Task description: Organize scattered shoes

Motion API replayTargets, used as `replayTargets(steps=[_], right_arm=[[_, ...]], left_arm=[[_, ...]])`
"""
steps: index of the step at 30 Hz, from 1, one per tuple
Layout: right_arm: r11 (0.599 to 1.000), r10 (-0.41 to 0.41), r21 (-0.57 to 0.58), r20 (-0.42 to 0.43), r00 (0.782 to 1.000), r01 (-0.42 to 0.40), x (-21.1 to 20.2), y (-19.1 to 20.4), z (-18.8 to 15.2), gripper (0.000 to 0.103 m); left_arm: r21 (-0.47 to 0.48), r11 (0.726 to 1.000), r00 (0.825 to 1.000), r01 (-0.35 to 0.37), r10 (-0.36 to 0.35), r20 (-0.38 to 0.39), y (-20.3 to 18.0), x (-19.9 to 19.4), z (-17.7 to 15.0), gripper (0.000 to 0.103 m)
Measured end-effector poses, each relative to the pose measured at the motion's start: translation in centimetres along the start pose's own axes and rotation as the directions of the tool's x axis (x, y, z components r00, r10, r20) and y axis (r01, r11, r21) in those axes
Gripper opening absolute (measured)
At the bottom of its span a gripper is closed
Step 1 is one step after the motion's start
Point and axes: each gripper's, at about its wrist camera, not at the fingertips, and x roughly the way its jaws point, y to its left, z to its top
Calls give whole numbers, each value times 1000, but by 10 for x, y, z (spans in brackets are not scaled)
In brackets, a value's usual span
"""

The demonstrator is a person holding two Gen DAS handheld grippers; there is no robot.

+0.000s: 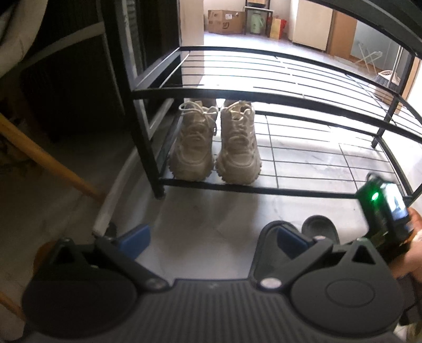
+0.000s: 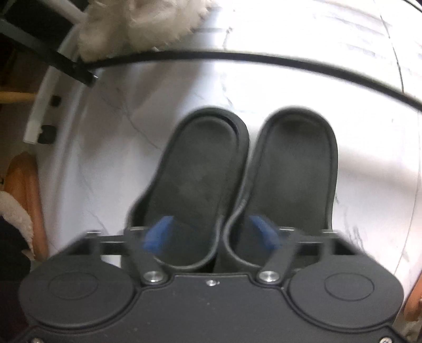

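Observation:
In the right wrist view two black slippers (image 2: 200,168) (image 2: 295,163) lie side by side, heels pointing away, over the white floor. My right gripper (image 2: 211,234) has one blue pad inside each slipper's strap and pinches their adjoining inner sides together. In the left wrist view a pair of beige sneakers (image 1: 216,142) stands on the bottom shelf of a black wire shoe rack (image 1: 237,92), at its left end. My left gripper (image 1: 211,237) hovers open over bare floor in front of the rack, with nothing between its pads. A slipper's heel (image 1: 319,227) and the right gripper's body (image 1: 382,208) show to its right.
The rack's low front bar (image 2: 237,56) runs just beyond the slippers. A slanted wooden leg (image 1: 52,163) stands left of the rack. A cardboard box (image 1: 226,21) and bags sit far back in the room. The rack's upper shelf and the right of its bottom shelf hold nothing.

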Motion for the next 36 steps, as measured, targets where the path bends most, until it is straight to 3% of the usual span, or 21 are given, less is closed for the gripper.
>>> replayTargets(steps=[4, 9, 16, 20, 23, 24, 28, 31, 36], right_arm=[[999, 47, -9, -30, 998, -47, 0, 15, -2, 85], [999, -39, -5, -100, 994, 39, 13, 15, -3, 85], [996, 75, -39, -188, 979, -84, -10, 27, -21, 90], [988, 109, -78, -267, 958, -134, -3, 38, -48, 100], [996, 58, -51, -316, 947, -78, 22, 38, -71, 100], [999, 14, -36, -320, 947, -27, 33, 37, -82, 100], [997, -70, -32, -283, 957, 63, 55, 41, -101, 96], [985, -145, -117, -156, 977, 128, 50, 52, -100, 91], [987, -132, -109, -132, 982, 118, 47, 43, -88, 79]], left_arm=[[-16, 1000, 1000, -1, 1, -9, 8, 0, -2, 102], [-46, 999, 1000, 19, -20, -17, 15, -1, -3, 102], [-37, 999, 999, 19, -20, -27, 19, -1, -7, 102], [-48, 999, 999, 21, -22, -36, 20, 0, -7, 102], [-35, 999, 999, 11, -12, -33, 19, -1, -7, 102], [-33, 999, 999, 10, -11, -32, 19, -1, -8, 102], [-22, 1000, 1000, 7, -8, -28, 18, -2, -7, 102], [-12, 1000, 1000, 5, -5, -29, 17, -2, -8, 102], [-14, 1000, 999, 11, -12, -33, 17, -3, -9, 102]])
